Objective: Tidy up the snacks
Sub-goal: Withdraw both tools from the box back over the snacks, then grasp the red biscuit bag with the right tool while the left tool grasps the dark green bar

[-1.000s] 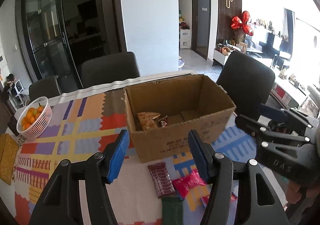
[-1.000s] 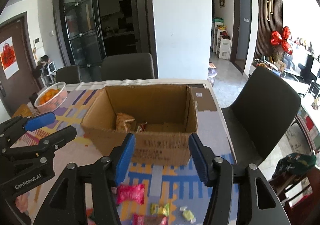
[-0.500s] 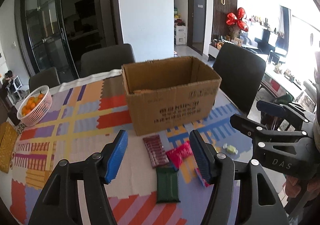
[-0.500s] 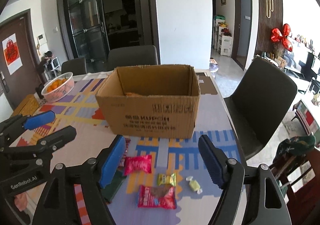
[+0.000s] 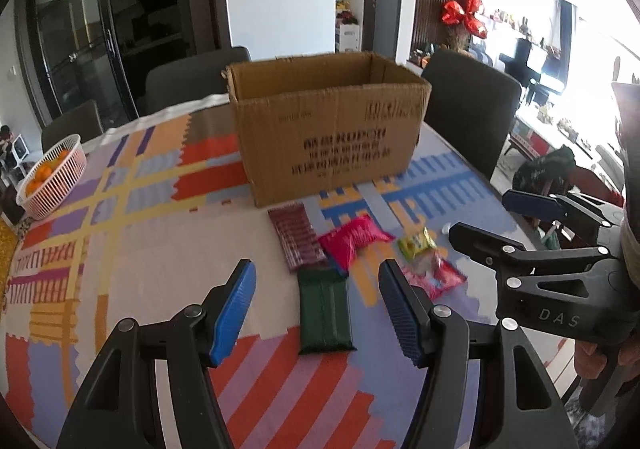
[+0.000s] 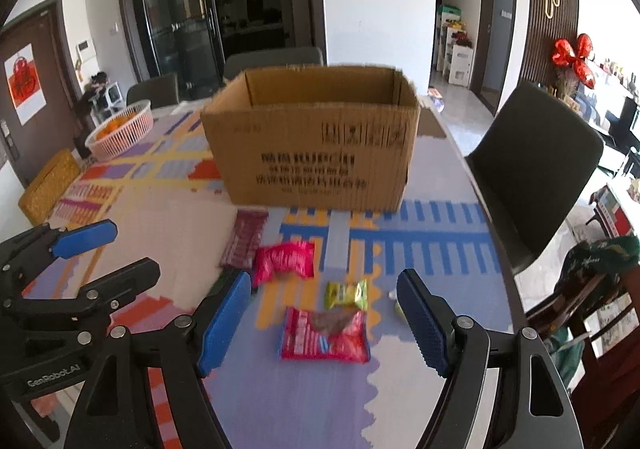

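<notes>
A cardboard box [image 5: 328,137] [image 6: 316,145] stands open-topped on the patterned tablecloth. In front of it lie a maroon packet [image 5: 296,239] [image 6: 245,237], a pink packet [image 5: 354,239] [image 6: 285,259], a dark green packet [image 5: 324,313], a yellow-green candy [image 5: 416,243] [image 6: 347,294] and a red packet [image 5: 434,277] [image 6: 325,335]. My left gripper [image 5: 315,265] [image 6: 134,247] hovers open above the green packet. My right gripper [image 6: 323,275] [image 5: 480,214] hovers open above the red packet. Neither holds anything.
A pink basket of oranges [image 5: 52,177] [image 6: 120,133] sits at the table's far left, a yellow mat [image 6: 48,185] nearer. Dark chairs [image 6: 532,169] ring the table; its right edge runs close to the snacks. A small pale candy [image 6: 398,305] lies by my right finger.
Both grippers drew back from above the box and sank toward the table, so the loose snacks now lie under them. The box's inside is now hidden. My right jaws widened.
</notes>
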`<state>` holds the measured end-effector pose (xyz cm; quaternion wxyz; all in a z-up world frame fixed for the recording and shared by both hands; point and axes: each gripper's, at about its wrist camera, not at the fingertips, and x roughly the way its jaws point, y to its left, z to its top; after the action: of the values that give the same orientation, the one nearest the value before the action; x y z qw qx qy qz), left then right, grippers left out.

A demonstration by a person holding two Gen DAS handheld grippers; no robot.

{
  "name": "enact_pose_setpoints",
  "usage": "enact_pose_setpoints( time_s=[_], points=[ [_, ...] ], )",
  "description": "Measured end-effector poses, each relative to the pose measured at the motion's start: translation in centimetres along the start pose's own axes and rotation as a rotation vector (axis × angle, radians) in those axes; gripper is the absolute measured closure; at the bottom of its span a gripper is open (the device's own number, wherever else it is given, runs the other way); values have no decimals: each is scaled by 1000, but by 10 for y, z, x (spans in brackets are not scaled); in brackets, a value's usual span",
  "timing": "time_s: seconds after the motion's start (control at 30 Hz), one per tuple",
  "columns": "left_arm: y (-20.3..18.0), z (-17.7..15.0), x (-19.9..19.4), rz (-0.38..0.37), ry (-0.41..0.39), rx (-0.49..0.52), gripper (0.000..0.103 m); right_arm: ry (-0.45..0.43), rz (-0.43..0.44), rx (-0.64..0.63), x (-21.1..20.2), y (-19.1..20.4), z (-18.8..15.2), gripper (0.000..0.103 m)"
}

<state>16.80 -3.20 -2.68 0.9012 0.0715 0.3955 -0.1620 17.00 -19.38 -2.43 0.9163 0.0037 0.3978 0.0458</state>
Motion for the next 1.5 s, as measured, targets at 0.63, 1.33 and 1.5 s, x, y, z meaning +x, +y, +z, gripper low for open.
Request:
enact_pose_setpoints(
  time_s=[0.63, 1.33, 1.5],
  points=[
    [1, -39, 68, -19, 157, 16, 40, 230, 3, -8, 69, -9, -33, 27],
    [2, -39, 109, -38, 226, -3, 42, 352, 19, 5, 119, -3, -33, 27],
    [4, -39, 116, -24, 235, -19, 47, 347, 0, 0, 121, -4, -34, 27]
  ],
)
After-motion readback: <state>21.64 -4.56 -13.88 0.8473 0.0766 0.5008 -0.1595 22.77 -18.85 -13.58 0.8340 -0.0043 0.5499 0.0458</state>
